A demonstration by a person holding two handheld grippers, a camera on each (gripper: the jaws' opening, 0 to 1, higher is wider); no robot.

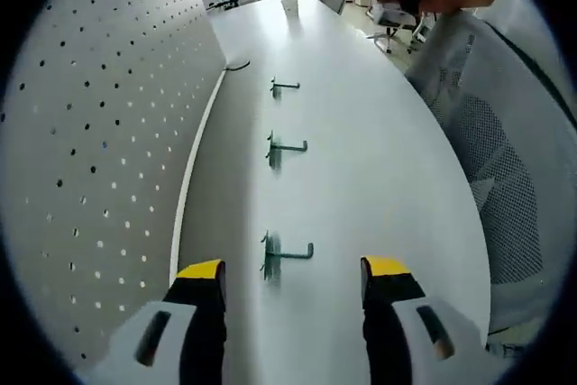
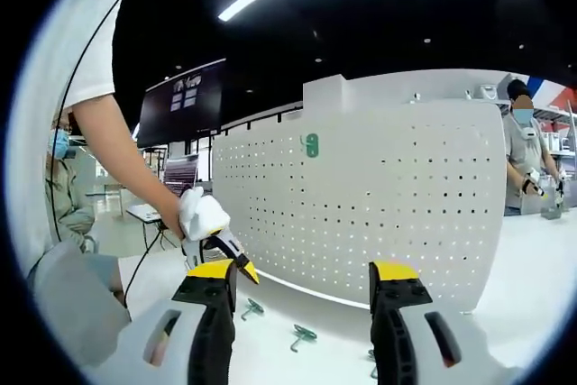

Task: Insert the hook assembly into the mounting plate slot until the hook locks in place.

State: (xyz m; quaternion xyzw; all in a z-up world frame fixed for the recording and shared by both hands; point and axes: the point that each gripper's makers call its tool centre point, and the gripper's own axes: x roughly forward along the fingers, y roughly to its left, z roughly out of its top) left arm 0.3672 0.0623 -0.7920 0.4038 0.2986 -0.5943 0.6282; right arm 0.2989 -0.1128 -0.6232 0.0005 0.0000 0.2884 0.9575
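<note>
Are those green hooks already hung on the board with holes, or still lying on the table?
Still lying on the table. Three hooks, nearest, lie in a row beside the board, none set in its holes.

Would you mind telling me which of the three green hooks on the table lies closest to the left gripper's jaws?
The hook lowest in the left gripper view, just ahead of the open left gripper. The middle hook and far hook lie farther along the table.

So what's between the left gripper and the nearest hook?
Only bare white table in the left gripper view; the nearest hook lies just beyond the open left gripper.
</note>
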